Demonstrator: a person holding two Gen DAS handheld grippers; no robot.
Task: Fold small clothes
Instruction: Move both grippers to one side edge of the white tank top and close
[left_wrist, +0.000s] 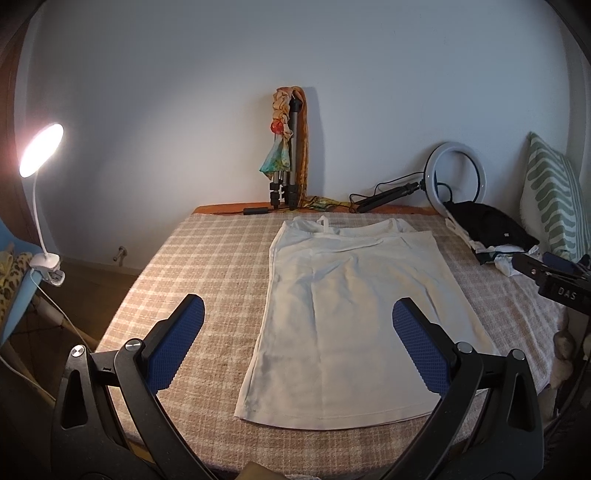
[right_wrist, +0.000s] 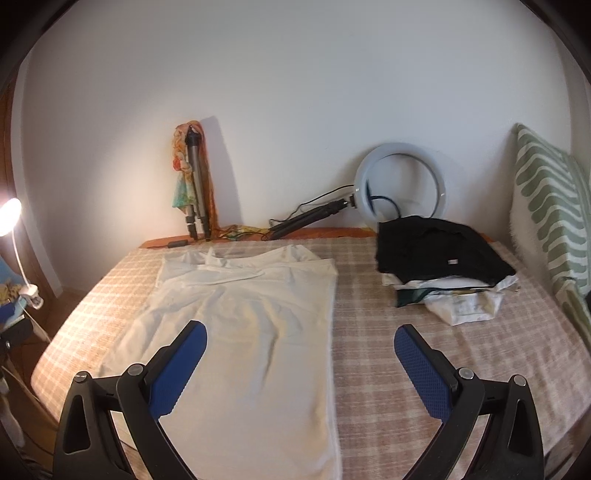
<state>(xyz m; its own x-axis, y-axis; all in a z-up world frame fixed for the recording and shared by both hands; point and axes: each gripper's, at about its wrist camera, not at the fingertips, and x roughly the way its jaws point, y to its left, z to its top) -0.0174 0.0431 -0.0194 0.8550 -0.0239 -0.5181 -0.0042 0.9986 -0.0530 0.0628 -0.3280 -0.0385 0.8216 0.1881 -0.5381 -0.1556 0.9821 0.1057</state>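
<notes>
The left gripper (left_wrist: 297, 319) is hovering with its blue-padded fingers spread wide and empty over the near end of the bed (left_wrist: 207, 266). The right gripper (right_wrist: 301, 345) is hanging equally wide, gripping nothing. Between them a white tank top (left_wrist: 347, 314) is lying flat on the checked bedcover, hem toward the near edge, straps toward the far edge. A pile of folded clothes (right_wrist: 443, 258) is sitting near the far right corner beside a striped pillow (right_wrist: 550, 206). A ring light (right_wrist: 400, 184) and tripod (right_wrist: 197, 184) are leaning against the wall.
</notes>
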